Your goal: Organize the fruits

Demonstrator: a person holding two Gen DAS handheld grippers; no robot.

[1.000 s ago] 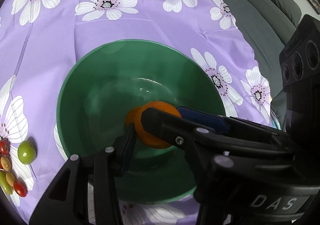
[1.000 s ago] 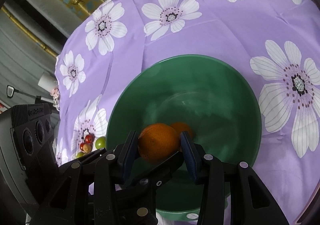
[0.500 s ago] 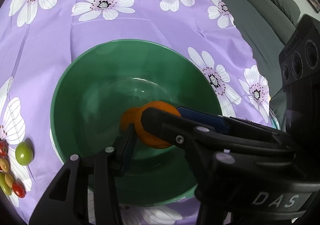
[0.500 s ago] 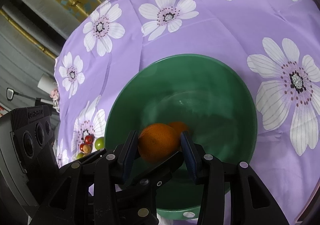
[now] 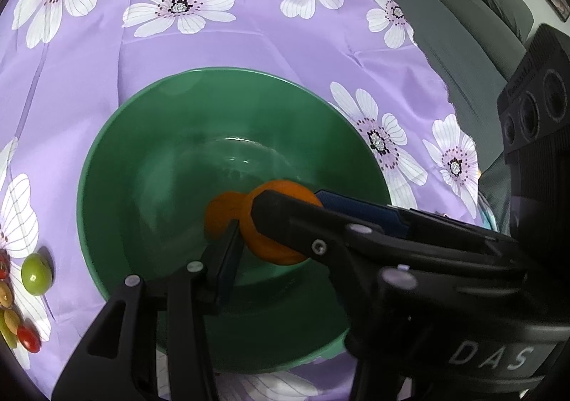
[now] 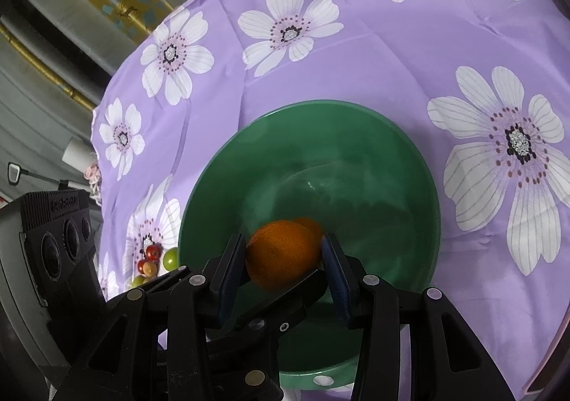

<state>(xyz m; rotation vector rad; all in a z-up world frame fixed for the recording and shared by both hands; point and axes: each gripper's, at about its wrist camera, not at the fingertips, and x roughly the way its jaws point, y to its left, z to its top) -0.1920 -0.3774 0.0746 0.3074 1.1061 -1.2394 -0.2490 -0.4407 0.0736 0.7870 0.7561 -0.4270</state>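
Left wrist view: a black finger of the other gripper crosses the orange (image 5: pixel 274 247) and hides much of it; the orange patch to its left on the bowl (image 5: pixel 142 158) wall may be a reflection, hard to tell. Small fruits (image 5: pixel 34 272) lie far left on the cloth (image 5: pixel 249 44), half cut off. The left gripper (image 5: pixel 281 219) seems clamped on the orange, over the bowl.

Right wrist view: the small fruits (image 6: pixel 156 258) peek out left of the bowl (image 6: pixel 392 158). The right gripper (image 6: pixel 285 255) pinches the orange (image 6: pixel 281 251) between both pads, just above the bowl's near wall.
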